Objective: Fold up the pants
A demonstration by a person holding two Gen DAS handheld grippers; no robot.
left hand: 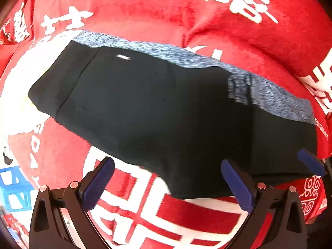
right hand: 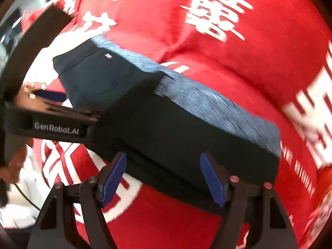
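Our left gripper (left hand: pixel 168 178) stands wide apart and grasps nothing; it hangs over the near edge of the pants (left hand: pixel 155 108), with no cloth between its blue pads (left hand: pixel 97 182). Our right gripper (right hand: pixel 162 178) is also released, its pads on both sides of the near edge but not pressing it. The black pants lie folded in a compact packet on the red cloth (left hand: pixel 145 6) with white characters. Their grey-blue waistband (left hand: pixel 157 51) runs along the far edge.
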